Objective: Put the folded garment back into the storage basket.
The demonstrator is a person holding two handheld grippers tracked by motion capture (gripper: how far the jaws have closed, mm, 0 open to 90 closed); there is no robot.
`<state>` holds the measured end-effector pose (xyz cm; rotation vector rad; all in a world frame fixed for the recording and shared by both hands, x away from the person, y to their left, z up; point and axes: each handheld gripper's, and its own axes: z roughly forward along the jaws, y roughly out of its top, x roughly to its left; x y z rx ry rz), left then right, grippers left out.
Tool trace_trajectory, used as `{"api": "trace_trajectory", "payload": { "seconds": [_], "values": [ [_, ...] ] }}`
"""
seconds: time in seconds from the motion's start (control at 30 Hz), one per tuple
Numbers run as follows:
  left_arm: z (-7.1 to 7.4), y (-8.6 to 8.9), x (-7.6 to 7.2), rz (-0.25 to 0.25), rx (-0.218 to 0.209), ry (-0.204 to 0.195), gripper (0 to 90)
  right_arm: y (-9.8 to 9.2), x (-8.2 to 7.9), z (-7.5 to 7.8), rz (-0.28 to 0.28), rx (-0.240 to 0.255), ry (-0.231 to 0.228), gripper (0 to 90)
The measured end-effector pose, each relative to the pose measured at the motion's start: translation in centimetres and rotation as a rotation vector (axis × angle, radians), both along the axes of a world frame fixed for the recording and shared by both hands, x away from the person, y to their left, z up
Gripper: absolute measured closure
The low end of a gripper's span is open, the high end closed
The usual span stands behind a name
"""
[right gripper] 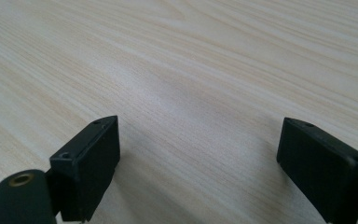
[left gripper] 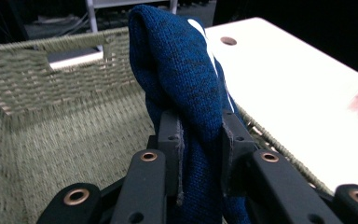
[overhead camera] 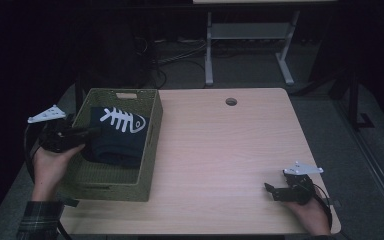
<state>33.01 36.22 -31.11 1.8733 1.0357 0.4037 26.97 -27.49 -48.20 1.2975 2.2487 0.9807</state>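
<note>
**Left claw clamped on the blue garment over the basket, right claw resting apart**

At the left edge of the surface [overhead camera: 220, 150], your left hand [overhead camera: 50, 165] holds the left claw [overhead camera: 87, 132] over the near-left rim of the woven basket [overhead camera: 147, 165]. The left gripper view shows that claw [left gripper: 200, 135] clamped together on a fold of the dark blue knit garment [left gripper: 186, 84], with the cloth bunched up between the pads and rising above them. Behind it you see the basket's far wall [left gripper: 51, 70] with its cut-out handle.

From above, the garment [overhead camera: 117, 142] lies inside the basket, towards its far half, with a white fishbone print [overhead camera: 124, 120] facing up. The basket itself sits on the left part of the surface, its right wall running beside bare wood.

Further right, a round cable hole [overhead camera: 231, 101] sits near the far edge.

At the near right corner, your right hand [overhead camera: 312, 215] rests with the right claw [overhead camera: 270, 192] pointing left, low over the surface. In the right gripper view its jaws stand wide apart [right gripper: 198, 140], with bare wood grain [right gripper: 191, 70] between them.
</note>
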Motion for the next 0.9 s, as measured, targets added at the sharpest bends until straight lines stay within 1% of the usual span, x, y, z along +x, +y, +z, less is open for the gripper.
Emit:
{"api": "trace_trajectory", "payload": {
  "seconds": [0.13, 0.17, 0.23, 0.3, 0.43, 0.57, 0.6, 0.67, 0.7, 0.9],
  "values": [
    [-1.3, -0.2, 0.8, -0.021, -0.021, 0.038, 73.6, 0.0, 0.0, 0.0, -0.001, -0.001, -0.001, 12.8],
    [-1.4, -0.3, 0.9, -0.02, -0.03, 0.043, 73.6, 0.0, 0.0, 0.0, 0.0, -0.001, -0.001, 12.8],
    [-1.7, -0.3, 1.2, -0.021, -0.031, 0.048, 73.6, 0.0, 0.0, 0.0, -0.001, -0.001, -0.001, 12.8],
    [-1.9, -0.1, 1.6, -0.008, -0.017, 0.054, 73.5, 0.0, 0.0, 0.0, -0.001, -0.001, -0.001, 12.8],
    [-2.6, 0.7, 2.5, 0.011, 0.0, 0.076, 73.0, 0.0, 0.0, 0.0, -0.001, -0.001, 0.0, 12.9],
    [-3.4, 1.4, 3.1, 0.03, 0.006, 0.1, 71.9, 0.0, 0.0, 0.0, -0.001, -0.001, 0.0, 12.8],
    [-3.4, 1.4, 3.1, 0.03, 0.006, 0.1, 71.6, 0.0, 0.0, 0.0, -0.001, -0.001, 0.0, 12.8],
    [-3.9, 1.9, 3.5, 0.052, 0.024, 0.113, 70.9, 0.0, 0.0, 0.0, -0.001, -0.001, 0.0, 12.8],
    [-4.0, 2.0, 3.6, 0.061, 0.022, 0.117, 70.5, 0.0, 0.0, 0.0, -0.001, -0.001, -0.001, 12.8],
    [-4.9, 2.6, 4.4, 0.1, 0.087, 0.143, 65.0, 0.0, 0.0, 0.0, -0.001, -0.001, -0.001, 12.8]
  ]
}}
